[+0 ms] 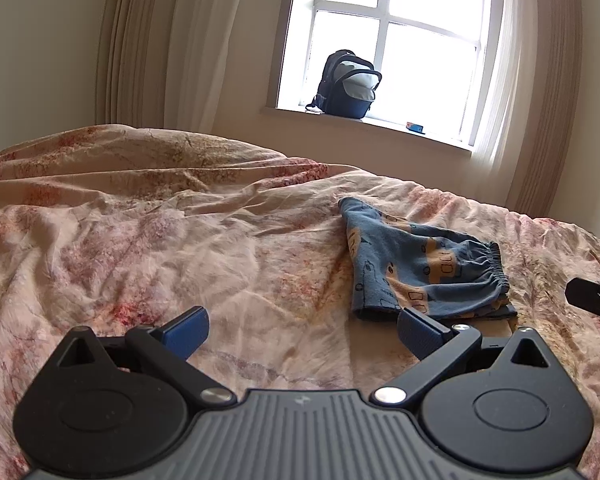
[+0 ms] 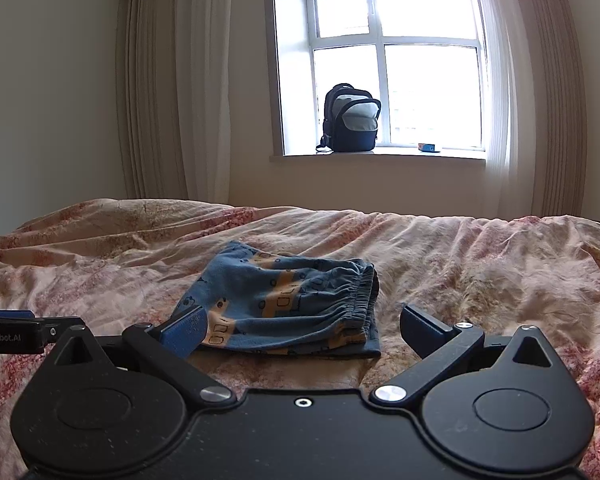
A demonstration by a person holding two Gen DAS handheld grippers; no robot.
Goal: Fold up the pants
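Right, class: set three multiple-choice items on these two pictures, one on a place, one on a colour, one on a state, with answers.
1. Where is the backpack?
A on the windowsill
B on the bed
C on the floor

2. Main colour of the pants?
A red
B blue
C white

3. How are both sets of jaws?
A shut on cloth
B shut, holding nothing
C open

Answers:
1 A, it stands against the window.
2 B, blue cloth with tan shapes.
3 C, the left gripper and right gripper each show a wide gap, holding nothing.

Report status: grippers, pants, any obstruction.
Left gripper open, empty; right gripper open, empty. Pants lie in a folded bundle on the bedspread, clear of all fingers. Nothing in the way.
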